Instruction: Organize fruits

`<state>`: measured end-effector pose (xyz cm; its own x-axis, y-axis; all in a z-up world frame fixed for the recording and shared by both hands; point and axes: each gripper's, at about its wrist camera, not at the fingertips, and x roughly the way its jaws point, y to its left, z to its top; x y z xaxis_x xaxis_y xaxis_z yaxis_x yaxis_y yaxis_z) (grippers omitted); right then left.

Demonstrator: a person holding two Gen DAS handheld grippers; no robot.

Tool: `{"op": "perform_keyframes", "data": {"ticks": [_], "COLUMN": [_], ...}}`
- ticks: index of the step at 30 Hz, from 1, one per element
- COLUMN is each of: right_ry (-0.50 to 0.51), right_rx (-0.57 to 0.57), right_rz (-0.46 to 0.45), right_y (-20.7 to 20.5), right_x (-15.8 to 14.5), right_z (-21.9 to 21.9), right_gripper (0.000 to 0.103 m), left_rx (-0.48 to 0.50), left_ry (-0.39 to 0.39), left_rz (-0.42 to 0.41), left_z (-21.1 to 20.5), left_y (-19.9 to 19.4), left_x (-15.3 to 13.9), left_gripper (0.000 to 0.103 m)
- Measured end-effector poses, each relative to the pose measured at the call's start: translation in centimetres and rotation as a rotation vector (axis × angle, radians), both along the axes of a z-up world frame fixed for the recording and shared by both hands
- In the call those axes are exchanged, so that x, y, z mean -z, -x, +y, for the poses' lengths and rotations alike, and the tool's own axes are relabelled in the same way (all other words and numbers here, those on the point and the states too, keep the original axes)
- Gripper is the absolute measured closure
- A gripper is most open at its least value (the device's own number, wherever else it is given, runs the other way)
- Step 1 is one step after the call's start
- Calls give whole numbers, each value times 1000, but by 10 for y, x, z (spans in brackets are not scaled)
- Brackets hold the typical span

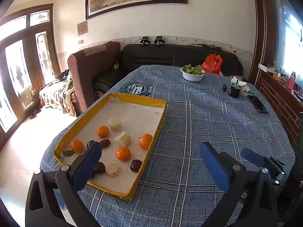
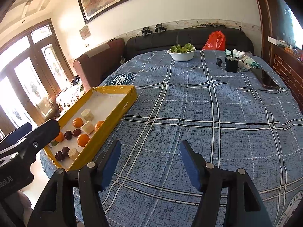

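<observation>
A yellow-rimmed tray (image 1: 140, 99) (image 2: 115, 111) lies on the left side of the blue checked tablecloth. Inside it are several oranges (image 1: 123, 153) (image 2: 83, 139), several dark red fruits (image 1: 136, 165) (image 2: 68, 134) and three pale cut cylinders (image 1: 123, 139) (image 2: 87, 127), all mixed together. My left gripper (image 1: 150, 149) hovers over the tray's near right corner, jaws wide open and holding nothing. My right gripper (image 2: 151, 144) is open and empty above bare cloth to the right of the tray. Each gripper shows at the edge of the other's view.
A white bowl of greens (image 1: 192, 75) stands at the table's far end, with a red bag (image 1: 212, 63) on the sofa behind. A black cup (image 1: 234, 91), small items and a dark phone (image 1: 258, 104) sit far right. The table drops off just left of the tray.
</observation>
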<state>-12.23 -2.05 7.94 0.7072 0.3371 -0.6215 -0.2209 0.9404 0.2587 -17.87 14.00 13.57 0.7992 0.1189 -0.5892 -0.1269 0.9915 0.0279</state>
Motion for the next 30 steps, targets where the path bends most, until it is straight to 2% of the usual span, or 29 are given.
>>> {"op": "perform_keyframes", "data": {"ticks": [13,15,17,18,21,22,25,28,30], "right_ry": [14,17,18,16,3,-4,-19,-24,-8], "right_rx": [-11,-8,11,27,85,100,138,117,90], "right_rz": [11,17,19,23,45,53,80,100,106], "right_y": [3,1,-1,-3,-11,-14,-22,-27,-29], "right_x": [6,9,11,12,19,21,29,34,35], "right_z": [5,3,-6,-13,-35,-41,-53,-44,-32], "right_gripper": [29,29,29,29,29,29,29,29,29], "left_rx": [-4,-26,-93,-130,-198,-230,-294,-295,-283], "left_ry": [38,40,49,73,221,250,216,206,214], "left_rz": [11,-6,-39,-57,-111,-108,-64,25,54], "left_z": [16,32,61,80,138,156,183,188,188], "left_y": [-1,-1,3,5,16,18,15,1,-5], "left_x": [3,-2,-11,-15,-18,-16,0,24,35], "left_gripper": [0,0,0,0,0,0,0,0,0]}}
